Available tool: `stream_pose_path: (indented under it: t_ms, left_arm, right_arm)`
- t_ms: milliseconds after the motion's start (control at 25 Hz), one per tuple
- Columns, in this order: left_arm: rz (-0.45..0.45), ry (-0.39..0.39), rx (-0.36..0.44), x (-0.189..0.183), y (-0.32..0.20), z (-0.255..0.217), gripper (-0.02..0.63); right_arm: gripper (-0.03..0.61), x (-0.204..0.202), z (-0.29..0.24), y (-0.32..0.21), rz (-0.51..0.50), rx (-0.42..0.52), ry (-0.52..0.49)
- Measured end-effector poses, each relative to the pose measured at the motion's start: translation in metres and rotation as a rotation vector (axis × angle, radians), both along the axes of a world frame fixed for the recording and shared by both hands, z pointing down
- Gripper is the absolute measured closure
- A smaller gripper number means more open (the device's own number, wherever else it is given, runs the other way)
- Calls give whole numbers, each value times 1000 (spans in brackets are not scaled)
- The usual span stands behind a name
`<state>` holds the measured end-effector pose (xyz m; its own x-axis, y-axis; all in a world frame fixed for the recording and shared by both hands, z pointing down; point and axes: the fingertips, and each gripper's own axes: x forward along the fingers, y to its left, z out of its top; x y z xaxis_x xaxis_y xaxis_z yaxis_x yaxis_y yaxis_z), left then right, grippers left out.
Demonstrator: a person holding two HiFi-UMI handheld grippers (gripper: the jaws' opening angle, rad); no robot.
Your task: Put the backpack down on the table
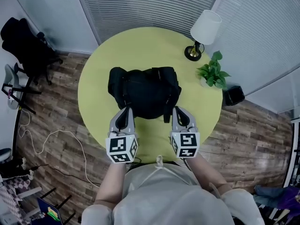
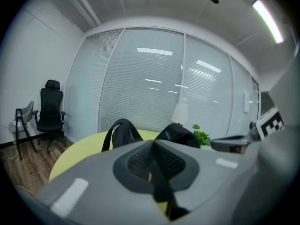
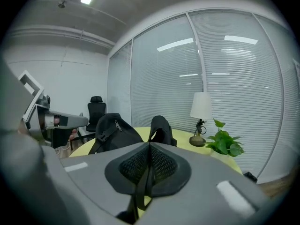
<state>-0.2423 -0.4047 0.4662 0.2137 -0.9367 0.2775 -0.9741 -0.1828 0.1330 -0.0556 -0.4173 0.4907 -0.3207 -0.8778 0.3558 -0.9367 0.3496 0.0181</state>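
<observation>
Both jaws pinch shut: the left gripper (image 1: 125,111) on one thin black strap (image 2: 158,189), the right gripper (image 1: 177,110) on another. The backpack (image 1: 145,90) slumps at the tabletop's (image 1: 140,46) middle. Soft, floppy, probably light, it should handle best by these straps, sagging between them.

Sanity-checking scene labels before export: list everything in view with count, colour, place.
table: 1, yellow-green, round, centre
backpack: 1, black, lying mid-table
lamp: 1, white shade, table's far right edge
potted plant: 1, green, on the table near the lamp
office chair: 1, black, on the floor far left
grey chair: 1, beside the office chair
box: 1, black, on the floor right of the table
cable: 1, white, on the floor left
left gripper: 1, grey, shut on left strap
right gripper: 1, grey, shut on right strap
person's top: light, bottom edge
</observation>
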Motion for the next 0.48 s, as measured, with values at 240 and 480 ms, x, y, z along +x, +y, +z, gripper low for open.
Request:
stream_pose_path:
  t_ms: [240,480]
  left_arm:
    - [55,-47,48,25,14,-20,607]
    - [52,-44,32,28,19,-21,607]
  right_arm:
    - [580,-9,-13,13,-74,7,-23]
    - [580,-12,-18,14,-91,-6,-38]
